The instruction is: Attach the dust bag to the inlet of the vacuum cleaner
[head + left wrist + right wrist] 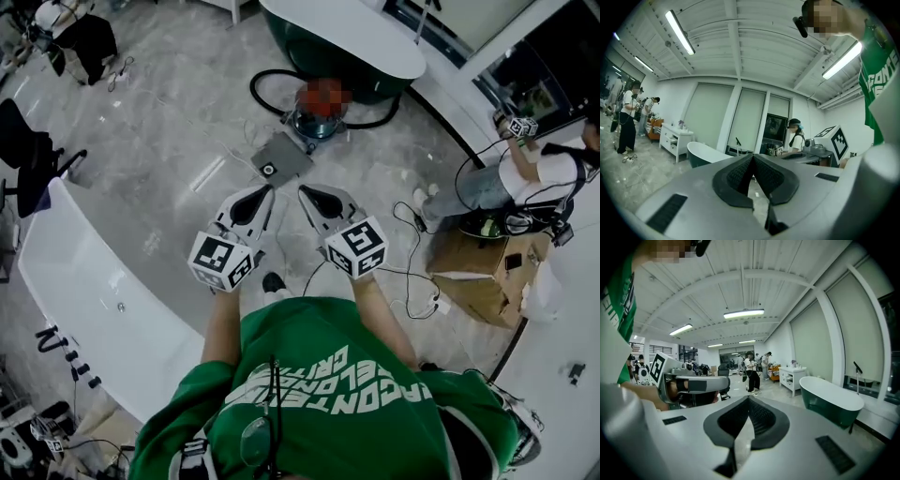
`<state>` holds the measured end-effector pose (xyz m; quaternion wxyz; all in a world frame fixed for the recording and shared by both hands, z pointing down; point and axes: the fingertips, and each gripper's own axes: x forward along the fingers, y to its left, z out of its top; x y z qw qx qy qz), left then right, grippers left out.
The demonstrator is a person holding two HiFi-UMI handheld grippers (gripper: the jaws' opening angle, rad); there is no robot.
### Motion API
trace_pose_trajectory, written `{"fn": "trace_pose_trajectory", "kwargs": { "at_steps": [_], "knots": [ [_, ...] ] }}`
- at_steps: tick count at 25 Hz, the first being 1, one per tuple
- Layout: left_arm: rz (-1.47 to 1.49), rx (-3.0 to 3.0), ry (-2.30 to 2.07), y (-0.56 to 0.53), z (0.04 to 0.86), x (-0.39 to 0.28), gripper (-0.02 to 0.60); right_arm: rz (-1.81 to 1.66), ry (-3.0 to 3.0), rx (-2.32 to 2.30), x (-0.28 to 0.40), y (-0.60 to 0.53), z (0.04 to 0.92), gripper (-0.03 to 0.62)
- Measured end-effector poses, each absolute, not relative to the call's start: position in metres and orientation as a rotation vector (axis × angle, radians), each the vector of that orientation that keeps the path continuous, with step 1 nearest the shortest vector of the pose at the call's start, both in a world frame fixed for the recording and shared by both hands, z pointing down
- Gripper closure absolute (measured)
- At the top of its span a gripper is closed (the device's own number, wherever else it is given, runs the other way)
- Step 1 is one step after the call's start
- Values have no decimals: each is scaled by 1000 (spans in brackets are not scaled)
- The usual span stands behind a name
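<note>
Reaching down comes first, I judge: the dust bag (281, 157) lies flat on the floor (187, 141), touching the front of the vacuum cleaner (317, 120) and well below me. I'd open the fingers, pinch the bag's edge near its hole, then line it up with the inlet (can't make it out from here). My left gripper (251, 202) and right gripper (323, 199) are held level, side by side, pointing ahead. Both sets of fingers are closed tip to tip and empty.

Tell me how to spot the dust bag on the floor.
Look for the big green bathtub with the white rim. On the floor in front of it sits a round vacuum cleaner with a black hose, and the dust bag lies flat beside it. It is the only grey square there, with a small round hole.
</note>
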<state>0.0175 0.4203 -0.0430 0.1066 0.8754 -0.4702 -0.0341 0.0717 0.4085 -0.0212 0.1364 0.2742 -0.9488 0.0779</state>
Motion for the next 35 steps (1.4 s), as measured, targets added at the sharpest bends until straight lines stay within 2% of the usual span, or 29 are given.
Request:
{"fn": "trace_pose_trajectory", "kwargs": {
  "at_steps": [8,22,35],
  "knots": [
    [-116,2585,-1330,369,-29,17,578,232,-2710,824,75,365,-11,586],
    [50,2629,-1374,202,-49,24,578,284,-2815,816,73,181,-27,586],
    [79,2564,-1471,105,-43,30,578,327,-2835,765,93,81,-21,586]
  ]
}}
